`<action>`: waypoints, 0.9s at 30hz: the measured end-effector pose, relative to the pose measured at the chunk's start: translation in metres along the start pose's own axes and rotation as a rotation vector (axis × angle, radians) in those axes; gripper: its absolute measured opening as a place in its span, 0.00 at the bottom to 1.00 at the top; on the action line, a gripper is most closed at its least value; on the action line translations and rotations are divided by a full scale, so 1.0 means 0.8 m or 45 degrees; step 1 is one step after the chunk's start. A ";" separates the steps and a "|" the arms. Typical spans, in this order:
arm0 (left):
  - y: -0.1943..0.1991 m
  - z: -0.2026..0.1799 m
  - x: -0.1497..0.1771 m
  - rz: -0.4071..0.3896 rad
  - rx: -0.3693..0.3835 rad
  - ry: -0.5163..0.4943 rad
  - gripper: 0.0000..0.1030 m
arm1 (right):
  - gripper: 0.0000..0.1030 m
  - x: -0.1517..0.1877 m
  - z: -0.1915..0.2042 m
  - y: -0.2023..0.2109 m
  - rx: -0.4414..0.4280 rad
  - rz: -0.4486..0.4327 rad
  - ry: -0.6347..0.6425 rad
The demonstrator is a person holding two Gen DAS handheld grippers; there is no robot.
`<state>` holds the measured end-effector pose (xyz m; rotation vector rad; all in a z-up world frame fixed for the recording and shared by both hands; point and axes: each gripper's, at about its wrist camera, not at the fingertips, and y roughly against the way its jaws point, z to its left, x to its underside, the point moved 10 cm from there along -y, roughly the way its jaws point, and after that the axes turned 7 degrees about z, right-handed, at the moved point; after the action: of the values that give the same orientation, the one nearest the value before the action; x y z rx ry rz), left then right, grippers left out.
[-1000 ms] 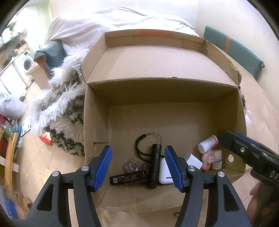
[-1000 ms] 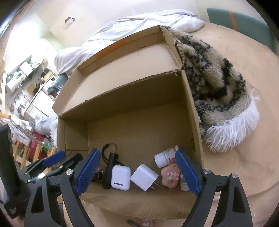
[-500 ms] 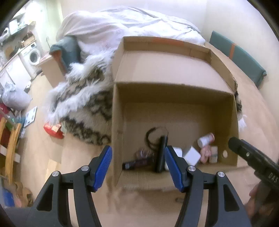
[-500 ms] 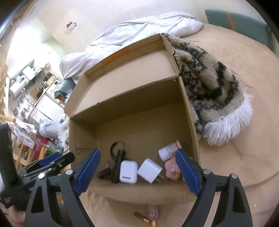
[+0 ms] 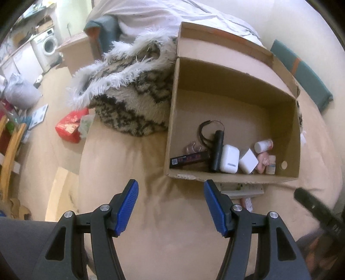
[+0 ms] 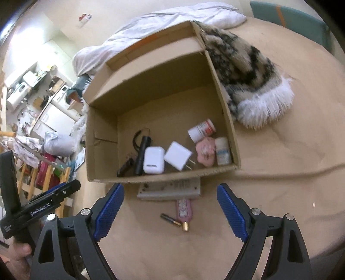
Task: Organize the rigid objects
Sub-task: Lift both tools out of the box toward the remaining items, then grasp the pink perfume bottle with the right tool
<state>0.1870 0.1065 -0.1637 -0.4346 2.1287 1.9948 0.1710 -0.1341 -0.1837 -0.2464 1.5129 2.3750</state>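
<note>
Left wrist view: my left tongs (image 5: 171, 204) hang over bare beige bedding (image 5: 163, 237), jaws about half apart, nothing between them. The cardboard box (image 5: 172, 120) sits far right on that bedding, flaps up. Inside along its near wall: black bar (image 5: 187, 159), black flashlight (image 5: 217, 150) with a strap loop, white earbud case (image 5: 229, 159), white charger cube (image 5: 248, 161), pink figure (image 5: 264, 159), two white bottles (image 5: 263, 145). A grey flat tray (image 5: 243, 189) lies just near the box. Shaggy black-and-cream rug (image 5: 129, 103) left of the box, red packet (image 5: 70, 129) on the floor, washing machine (image 5: 46, 48) far left, white duvet (image 5: 168, 13) far. My right tongs are only a black blur at the right edge.

Right wrist view: my right tongs (image 6: 170, 207) are spread wide and hold nothing, over the same bedding (image 6: 280, 183). The box (image 6: 101, 150) is far centre with the same items; the tray (image 6: 170, 189) pokes out under its near wall. A pink case (image 6: 183, 207) and a small dark-and-gold tube (image 6: 172, 220) lie loose between my pads. Cluttered kitchen area far left.

Against a second ago: both tongs have pulled back out of the box toward the near side; then the pads framed the items inside, now they frame bedding. Jaw spread unchanged on both.
</note>
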 end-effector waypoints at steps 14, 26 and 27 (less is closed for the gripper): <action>-0.005 0.008 0.009 0.096 0.041 0.104 0.58 | 0.90 0.031 -0.034 -0.072 0.075 0.229 -0.126; -0.007 0.003 0.016 0.138 0.075 0.097 0.58 | 0.61 0.063 -0.005 -0.164 0.338 0.476 0.178; -0.008 0.002 0.017 0.141 0.075 0.092 0.58 | 0.59 0.063 -0.005 -0.165 0.358 0.478 0.193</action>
<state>0.1766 0.1065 -0.1742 -0.3928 2.2961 1.9971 0.1696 -0.0777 -0.3131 -0.0830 2.1007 2.4141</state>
